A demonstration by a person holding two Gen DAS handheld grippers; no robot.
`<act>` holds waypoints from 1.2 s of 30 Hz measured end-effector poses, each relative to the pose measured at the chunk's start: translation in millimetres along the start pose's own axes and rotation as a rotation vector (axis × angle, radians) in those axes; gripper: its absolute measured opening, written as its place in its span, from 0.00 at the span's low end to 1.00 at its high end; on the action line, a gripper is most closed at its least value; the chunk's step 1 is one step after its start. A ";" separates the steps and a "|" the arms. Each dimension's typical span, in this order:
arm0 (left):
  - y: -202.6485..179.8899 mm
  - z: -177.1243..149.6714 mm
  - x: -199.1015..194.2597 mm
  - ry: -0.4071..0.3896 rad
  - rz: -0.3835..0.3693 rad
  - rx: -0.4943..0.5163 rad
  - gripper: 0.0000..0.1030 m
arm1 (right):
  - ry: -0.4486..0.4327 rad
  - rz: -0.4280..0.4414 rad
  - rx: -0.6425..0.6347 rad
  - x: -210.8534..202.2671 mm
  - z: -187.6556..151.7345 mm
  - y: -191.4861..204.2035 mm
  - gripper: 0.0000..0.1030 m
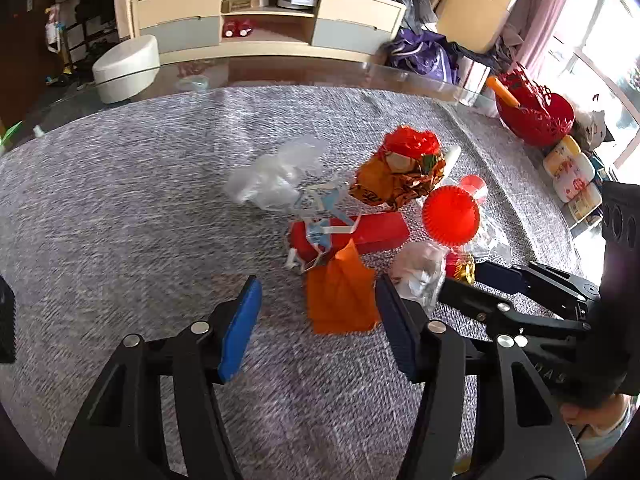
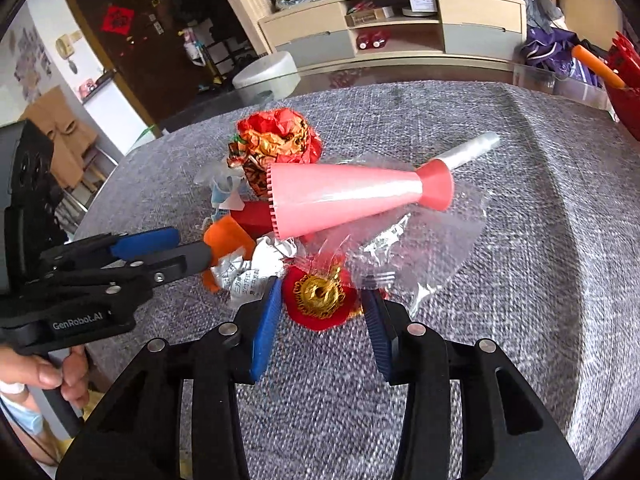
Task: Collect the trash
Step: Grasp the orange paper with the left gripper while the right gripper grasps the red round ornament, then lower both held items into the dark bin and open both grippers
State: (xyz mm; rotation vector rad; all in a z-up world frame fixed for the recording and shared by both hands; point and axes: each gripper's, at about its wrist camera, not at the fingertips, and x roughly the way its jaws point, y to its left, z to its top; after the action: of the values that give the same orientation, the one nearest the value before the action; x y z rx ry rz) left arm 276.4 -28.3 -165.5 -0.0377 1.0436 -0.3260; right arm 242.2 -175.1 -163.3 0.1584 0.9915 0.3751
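The left tongs stand half-open astride the orange cloth scrap on the tabletop, pads not pressing; it looks light and limp, best pinched at its near edge. The right tongs flank the red-and-gold ornament, whether clenched on it I cannot tell; probably light, crushable, take it across its red rim.

My left gripper and right gripper are black with blue ribbed pads. Between the left one's pads lies an orange paper; between the right one's, a red ornament with a gold centre. Just beyond sit a pink cone, a red box, white crumpled paper printed in black, and clear plastic wrap, all on a mottled grey cloth.
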 end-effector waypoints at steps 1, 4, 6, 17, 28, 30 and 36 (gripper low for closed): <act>-1.0 1.2 3.5 0.006 -0.003 0.002 0.50 | 0.001 -0.001 -0.005 0.8 0.6 0.3 0.41; -1.3 2.5 15.2 0.028 -0.006 0.002 0.44 | -0.001 -0.001 -0.023 -1.0 -0.1 3.0 0.37; -2.1 2.5 20.5 0.038 -0.014 0.002 0.41 | 0.001 -0.004 -0.029 -3.2 -1.9 2.5 0.37; -15.8 -9.0 10.0 0.042 -0.005 0.046 0.24 | 0.008 -0.008 -0.026 -27.5 -25.6 7.0 0.37; -23.7 -53.9 -52.8 -0.008 0.020 0.037 0.08 | -0.018 -0.019 -0.022 -68.9 -52.9 24.8 0.37; -27.8 -65.8 -62.3 -0.011 0.011 0.032 0.08 | -0.027 -0.020 -0.030 -78.1 -58.5 30.0 0.37; -41.1 -100.6 -87.3 -0.015 0.001 0.038 0.08 | -0.042 -0.027 -0.049 -98.0 -74.0 42.5 0.37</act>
State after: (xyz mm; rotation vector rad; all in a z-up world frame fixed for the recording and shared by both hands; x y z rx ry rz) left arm 140.3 -30.3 -135.5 -0.0056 1.0219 -0.3437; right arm 122.1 -175.7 -113.8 0.1077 0.9416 0.3695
